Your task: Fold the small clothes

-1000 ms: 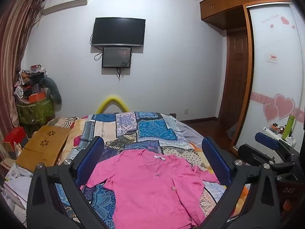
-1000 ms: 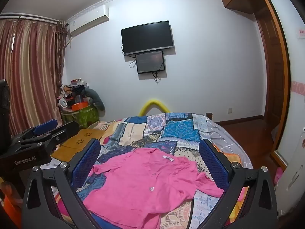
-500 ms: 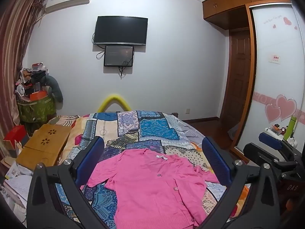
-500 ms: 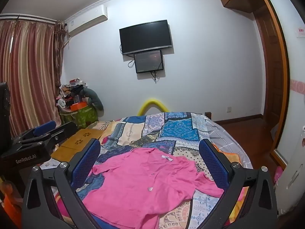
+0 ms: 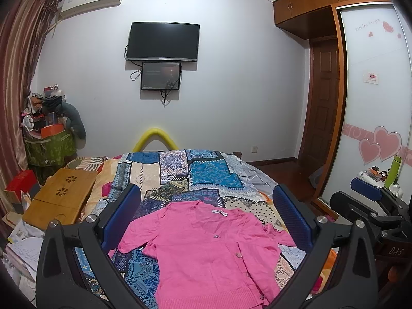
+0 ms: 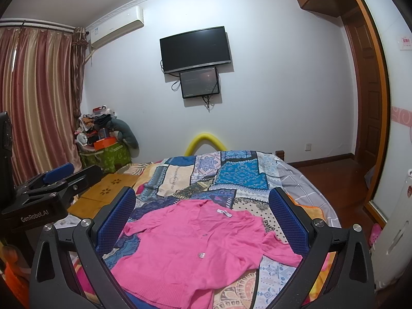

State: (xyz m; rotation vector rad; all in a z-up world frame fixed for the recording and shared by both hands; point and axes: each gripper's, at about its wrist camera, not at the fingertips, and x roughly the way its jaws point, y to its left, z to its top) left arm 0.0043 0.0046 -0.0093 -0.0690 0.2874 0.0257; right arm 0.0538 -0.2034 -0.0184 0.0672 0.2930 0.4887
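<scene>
A pink buttoned cardigan (image 5: 206,249) lies spread flat, front up, on the patchwork bedspread (image 5: 180,170), collar toward the far wall. It also shows in the right wrist view (image 6: 195,247). My left gripper (image 5: 206,213) is open and empty, held above the cardigan's upper part. My right gripper (image 6: 202,212) is open and empty, also above it. The right gripper shows at the right edge of the left wrist view (image 5: 370,200), and the left gripper at the left edge of the right wrist view (image 6: 51,188).
A low wooden table (image 5: 59,195) stands left of the bed, with papers (image 5: 20,247) in front. A green bin piled with clutter (image 5: 49,139) is in the corner. A wardrobe with heart stickers (image 5: 373,128) and a green bottle (image 5: 392,170) are on the right.
Both grippers have lifted and tilted up slightly; the cardigan sits a little lower in both views. Both stay open. The cardigan has not moved.
</scene>
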